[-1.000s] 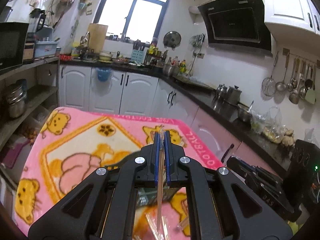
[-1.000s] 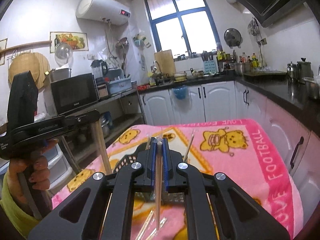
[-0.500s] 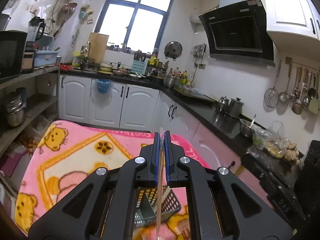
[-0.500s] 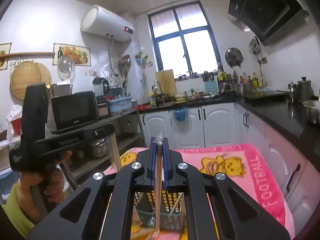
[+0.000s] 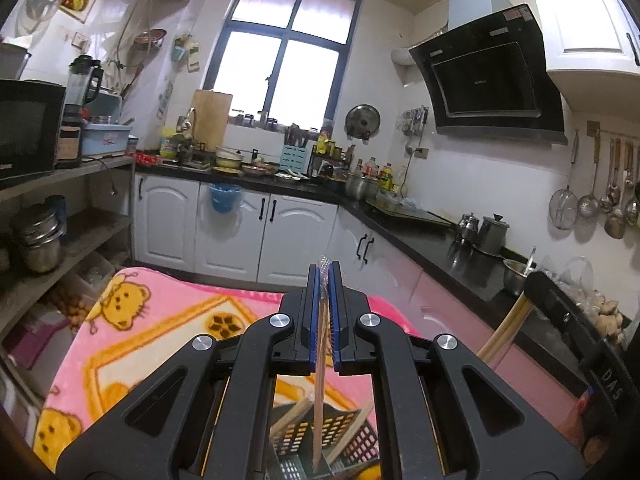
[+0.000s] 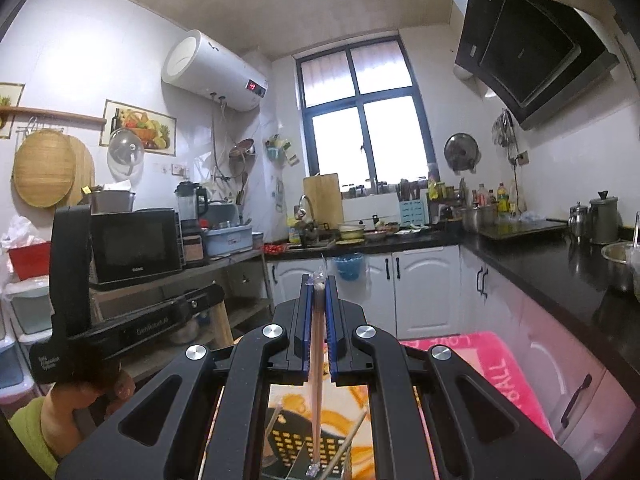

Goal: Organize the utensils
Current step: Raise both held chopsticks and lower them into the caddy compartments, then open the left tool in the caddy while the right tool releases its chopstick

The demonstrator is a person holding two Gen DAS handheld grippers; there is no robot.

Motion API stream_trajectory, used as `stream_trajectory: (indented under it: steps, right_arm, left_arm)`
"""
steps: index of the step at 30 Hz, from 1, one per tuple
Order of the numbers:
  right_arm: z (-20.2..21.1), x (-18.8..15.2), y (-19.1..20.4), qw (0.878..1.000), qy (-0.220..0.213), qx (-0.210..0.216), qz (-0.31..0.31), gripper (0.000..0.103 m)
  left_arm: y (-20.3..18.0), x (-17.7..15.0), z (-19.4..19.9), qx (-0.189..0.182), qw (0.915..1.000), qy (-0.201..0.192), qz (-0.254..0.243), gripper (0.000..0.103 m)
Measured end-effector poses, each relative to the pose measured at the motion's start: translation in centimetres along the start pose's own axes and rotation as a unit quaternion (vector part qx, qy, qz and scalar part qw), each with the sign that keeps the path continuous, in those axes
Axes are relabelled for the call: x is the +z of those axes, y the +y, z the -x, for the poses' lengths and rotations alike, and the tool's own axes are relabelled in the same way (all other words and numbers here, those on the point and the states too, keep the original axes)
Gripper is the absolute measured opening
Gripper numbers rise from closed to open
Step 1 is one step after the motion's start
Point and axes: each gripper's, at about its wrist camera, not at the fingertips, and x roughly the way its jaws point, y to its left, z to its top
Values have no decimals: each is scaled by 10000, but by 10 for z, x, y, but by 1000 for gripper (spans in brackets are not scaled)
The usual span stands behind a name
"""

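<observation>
My left gripper [image 5: 324,276] is shut on a pair of chopsticks in a clear wrapper [image 5: 320,400], which hangs down over a black perforated utensil basket [image 5: 352,440]. My right gripper [image 6: 319,284] is shut on another wrapped pair of chopsticks [image 6: 316,412], whose lower end dips toward the same basket [image 6: 288,440]. Loose chopsticks [image 6: 348,440] lean inside the basket. The basket stands on a table under a pink bear blanket [image 5: 160,320]. In the right wrist view the left gripper body [image 6: 132,328] and the hand holding it [image 6: 80,392] show at the left.
A black worktop [image 5: 440,248] with pots runs along the right above white cabinets [image 5: 240,232]. A shelf rack with a microwave [image 6: 132,244] stands to the left of the table. Ladles hang on the right wall [image 5: 608,200].
Both grippers have risen with their chopsticks and tilted up toward level. The basket has dropped to the bottom of both views, and less of the blanket shows.
</observation>
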Motion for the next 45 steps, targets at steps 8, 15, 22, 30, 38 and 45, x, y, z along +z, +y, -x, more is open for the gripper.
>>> stream_trajectory:
  steps: [8, 15, 22, 30, 38, 45]
  right_arm:
    - [-18, -22, -1, 9998, 135, -120, 79, 6]
    - [-34, -54, -4, 9990, 386, -209, -21, 7]
    - [-39, -73, -8, 9979, 566, -250, -206, 7]
    - [-37, -84, -12, 9962, 742, -287, -345, 13]
    - [-26, -91, -17, 9946, 896, -245, -458, 30]
    - [-16, -96, -13, 9936, 1037, -185, -408, 38]
  left_arm:
    - [7, -15, -12, -25, 10000, -3, -34, 2]
    - [9, -35, -24, -70, 9997, 174, -126, 2]
    - [10, -58, -33, -89, 9989, 418, -209, 2]
    - [13, -78, -37, -75, 9972, 707, -246, 2]
    - [22, -88, -32, 24, 9955, 938, -153, 18]
    - [30, -93, -21, 40, 9944, 1055, 4, 38]
